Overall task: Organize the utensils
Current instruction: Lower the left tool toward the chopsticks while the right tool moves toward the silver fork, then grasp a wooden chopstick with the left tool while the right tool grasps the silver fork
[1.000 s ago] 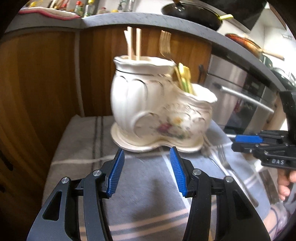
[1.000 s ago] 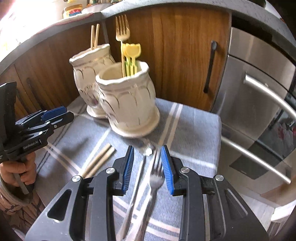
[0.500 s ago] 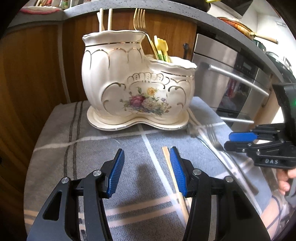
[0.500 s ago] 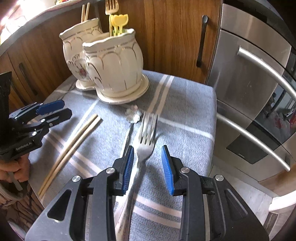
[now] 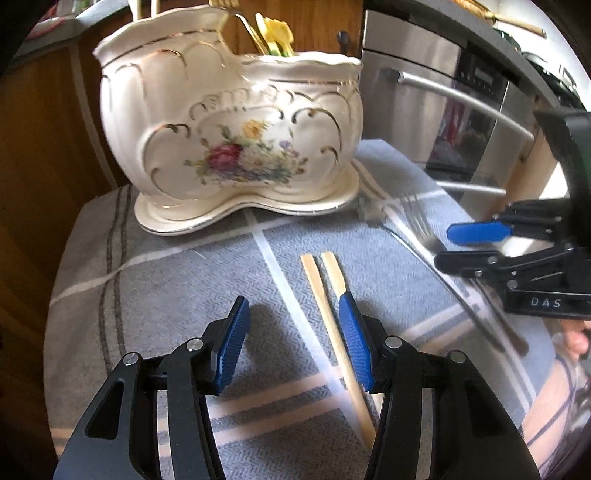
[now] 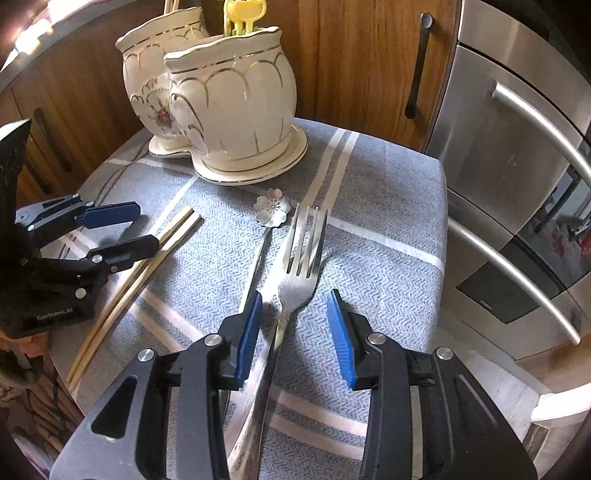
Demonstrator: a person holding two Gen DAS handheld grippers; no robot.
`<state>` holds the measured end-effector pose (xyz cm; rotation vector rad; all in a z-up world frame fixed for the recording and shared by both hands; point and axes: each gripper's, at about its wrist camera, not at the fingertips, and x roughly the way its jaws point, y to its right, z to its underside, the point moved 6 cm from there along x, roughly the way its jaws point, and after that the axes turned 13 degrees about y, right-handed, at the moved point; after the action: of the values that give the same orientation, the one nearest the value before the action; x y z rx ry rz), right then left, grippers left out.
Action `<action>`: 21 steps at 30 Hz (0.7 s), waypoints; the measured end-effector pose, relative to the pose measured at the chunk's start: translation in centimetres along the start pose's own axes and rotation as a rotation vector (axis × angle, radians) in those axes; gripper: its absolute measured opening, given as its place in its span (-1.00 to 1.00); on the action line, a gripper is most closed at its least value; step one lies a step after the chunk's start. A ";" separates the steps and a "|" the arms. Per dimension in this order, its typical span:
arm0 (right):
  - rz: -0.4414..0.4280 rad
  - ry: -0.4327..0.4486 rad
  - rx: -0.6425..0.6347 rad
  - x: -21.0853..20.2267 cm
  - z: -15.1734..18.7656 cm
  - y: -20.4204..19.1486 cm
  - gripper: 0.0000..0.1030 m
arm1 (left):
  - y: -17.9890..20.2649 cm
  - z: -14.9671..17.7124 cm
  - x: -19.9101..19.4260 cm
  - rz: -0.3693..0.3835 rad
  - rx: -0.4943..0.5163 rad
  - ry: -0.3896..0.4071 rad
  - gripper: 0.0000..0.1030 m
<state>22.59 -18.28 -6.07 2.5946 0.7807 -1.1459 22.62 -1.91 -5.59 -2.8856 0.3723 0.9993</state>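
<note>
A cream two-pot ceramic utensil holder [image 5: 236, 140] [image 6: 229, 99] with a flower print stands at the back of a grey striped cloth [image 5: 166, 280]. It holds chopsticks, a gold fork and yellow picks [image 5: 275, 33]. Two wooden chopsticks [image 5: 325, 295] [image 6: 147, 266] lie on the cloth; my left gripper [image 5: 293, 325] hangs open over them, one stick between its pads, untouched. A steel fork [image 6: 299, 269] and a flower-ended spoon [image 6: 272, 208] lie side by side. My right gripper [image 6: 294, 328] straddles the fork's neck, its jaws opening, pads clear of it.
The cloth covers a small round-edged table [image 6: 424, 173] in front of wooden cabinet doors [image 6: 362, 55]. A stainless oven front with bar handles [image 6: 517, 177] stands to the right. A person's hand [image 5: 576, 336] holds the right gripper at the table's edge.
Both grippers have sunk closer to the cloth. The left one shifted so the chopsticks came under it. The right one slid over the fork's neck and its jaws widened.
</note>
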 end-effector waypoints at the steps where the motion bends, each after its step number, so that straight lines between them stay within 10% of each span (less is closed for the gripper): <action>1: 0.002 0.001 -0.007 0.0 0.0 0.0 -0.29 | 0.0 0.0 0.1 -0.003 0.003 -0.004 0.00; 7: 0.003 0.006 -0.021 0.0 0.1 0.0 -0.31 | 0.4 -0.1 0.4 -0.024 0.051 -0.016 -0.04; 12: -0.019 -0.003 -0.039 -0.2 0.0 -0.2 -0.47 | 0.3 -0.1 0.2 -0.023 0.085 -0.029 -0.74; 21: -0.022 -0.046 -0.033 -0.2 0.0 0.4 -0.50 | -1.1 0.1 -0.3 -0.005 0.059 -0.060 -0.65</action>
<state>22.73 -18.72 -5.89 2.5302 0.8129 -1.1837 22.62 -0.78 -5.56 -2.7956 0.3837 1.0536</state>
